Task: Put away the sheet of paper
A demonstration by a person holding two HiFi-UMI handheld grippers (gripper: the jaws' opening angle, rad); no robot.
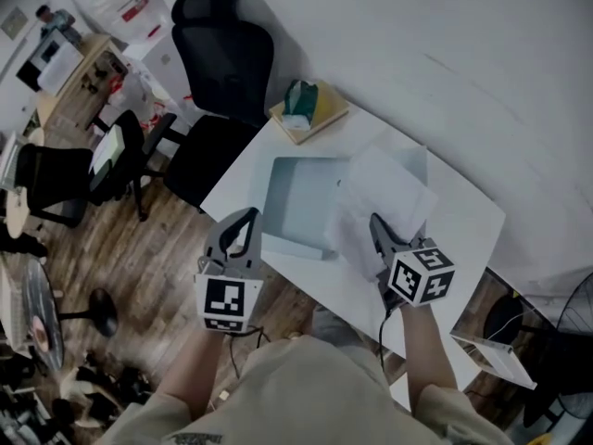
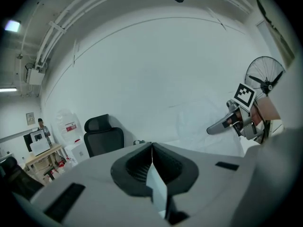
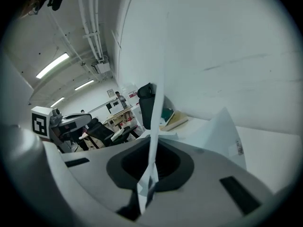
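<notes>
A white sheet of paper (image 1: 382, 200) hangs over the right half of a pale blue folder (image 1: 301, 202) that lies open on the white table (image 1: 463, 221). My right gripper (image 1: 378, 230) is shut on the sheet's near edge. In the right gripper view the paper (image 3: 159, 74) runs edge-on up from the closed jaws of that gripper (image 3: 154, 148). My left gripper (image 1: 245, 222) sits at the folder's near left corner. Its jaws (image 2: 152, 148) are shut on a thin pale blue flap (image 2: 157, 188) of the folder.
A flat wooden box with a green object (image 1: 309, 109) rests at the table's far corner. A black office chair (image 1: 222, 63) stands to the left of the table, with more chairs and desks beyond. A fan (image 1: 567, 336) stands on the floor at the right.
</notes>
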